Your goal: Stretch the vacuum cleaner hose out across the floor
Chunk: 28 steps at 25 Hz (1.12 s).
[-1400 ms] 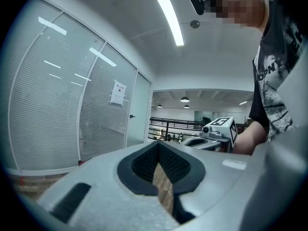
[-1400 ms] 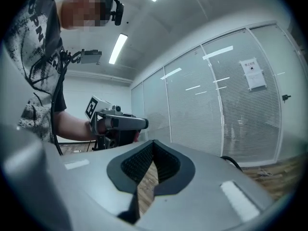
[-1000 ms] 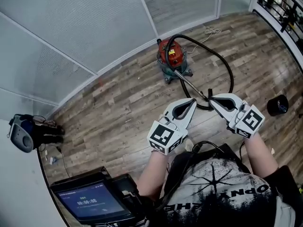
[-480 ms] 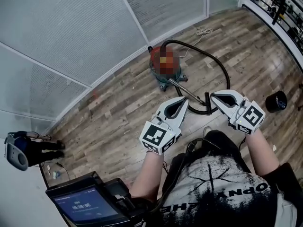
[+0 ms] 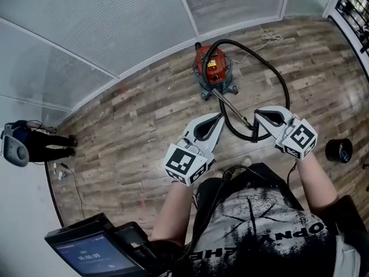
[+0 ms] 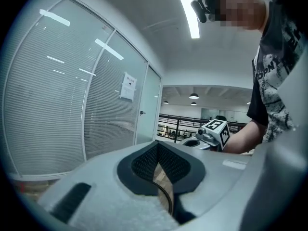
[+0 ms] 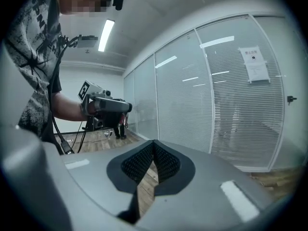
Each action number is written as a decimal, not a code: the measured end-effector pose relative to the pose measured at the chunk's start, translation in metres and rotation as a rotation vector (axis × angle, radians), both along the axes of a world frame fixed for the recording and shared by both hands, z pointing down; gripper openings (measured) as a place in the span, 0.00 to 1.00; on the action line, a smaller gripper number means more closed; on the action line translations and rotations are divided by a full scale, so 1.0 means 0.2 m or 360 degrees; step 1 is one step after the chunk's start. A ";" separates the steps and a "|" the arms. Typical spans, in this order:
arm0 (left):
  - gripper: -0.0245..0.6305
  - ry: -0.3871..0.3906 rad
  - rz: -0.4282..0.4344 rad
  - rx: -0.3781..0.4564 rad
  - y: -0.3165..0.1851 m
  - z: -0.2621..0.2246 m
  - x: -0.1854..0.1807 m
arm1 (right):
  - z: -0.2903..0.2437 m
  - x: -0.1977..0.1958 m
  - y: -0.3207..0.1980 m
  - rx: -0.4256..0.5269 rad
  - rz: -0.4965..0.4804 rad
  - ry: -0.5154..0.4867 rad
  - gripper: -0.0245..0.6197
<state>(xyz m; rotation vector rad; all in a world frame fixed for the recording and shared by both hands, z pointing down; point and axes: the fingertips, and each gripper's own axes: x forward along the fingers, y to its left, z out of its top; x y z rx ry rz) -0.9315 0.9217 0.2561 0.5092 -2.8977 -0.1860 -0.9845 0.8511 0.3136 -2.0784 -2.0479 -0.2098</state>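
The red vacuum cleaner (image 5: 211,68) stands on the wood floor by the glass wall. Its black hose (image 5: 283,91) loops out to the right and curls back to a low bend in front of me. A metal wand (image 5: 230,105) slants from the vacuum's base toward that bend. My left gripper (image 5: 219,118) hovers shut and empty just left of the wand. My right gripper (image 5: 257,114) is shut and empty above the hose's near bend. The left gripper view shows its own shut jaws (image 6: 158,146) and the right gripper (image 6: 214,131). The right gripper view shows its shut jaws (image 7: 154,146) and the left gripper (image 7: 103,105).
A glass partition with blinds (image 5: 115,16) curves along the far side. A black round object (image 5: 338,150) lies on the floor at right, and a white cord (image 5: 271,37) lies behind the vacuum. Equipment with cables (image 5: 14,144) sits far left, and a screen (image 5: 86,253) at bottom left.
Both grippers stay shut and have drifted a little nearer the vacuum. The head view has swung, so the vacuum and hose sit more centrally.
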 end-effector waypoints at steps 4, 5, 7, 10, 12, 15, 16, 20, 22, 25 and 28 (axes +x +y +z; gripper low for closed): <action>0.04 0.0049 -0.0074 0.0026 0.00 0.06 -0.08 | 0.14 -0.09 0.02 0.0083 -0.0096 0.0021 0.06; 0.04 0.0059 -0.0081 0.0031 0.00 0.09 -0.10 | 0.18 -0.11 0.03 0.0105 -0.0102 0.0032 0.07; 0.04 0.0076 -0.0089 0.0040 0.02 0.13 -0.13 | 0.28 -0.16 0.06 0.0158 -0.0098 0.0063 0.10; 0.04 0.0092 -0.0093 0.0055 0.09 0.20 -0.17 | 0.44 -0.22 0.13 0.0266 -0.0076 0.0084 0.17; 0.04 0.0093 -0.0090 0.0068 0.15 0.23 -0.21 | 0.54 -0.27 0.18 0.0334 -0.0041 0.0085 0.19; 0.04 0.0080 -0.0081 0.0071 0.28 0.28 -0.27 | 0.68 -0.36 0.28 0.0423 0.0021 0.0076 0.23; 0.04 0.0076 -0.0078 0.0073 0.33 0.32 -0.30 | 0.75 -0.39 0.32 0.0456 0.0031 0.0077 0.23; 0.04 0.0078 -0.0058 0.0090 0.52 0.52 -0.40 | 1.15 -0.46 0.45 0.0623 0.0026 0.0145 0.29; 0.04 0.0099 -0.0054 0.0090 0.58 0.59 -0.39 | 1.34 -0.45 0.49 0.0708 0.0037 0.0172 0.32; 0.04 0.0115 -0.0082 0.0106 0.71 0.75 -0.42 | 1.69 -0.50 0.56 0.0833 0.0044 0.0228 0.35; 0.04 0.0028 -0.0177 0.0173 0.86 0.97 -0.48 | 2.18 -0.60 0.62 0.0970 0.0055 0.0263 0.41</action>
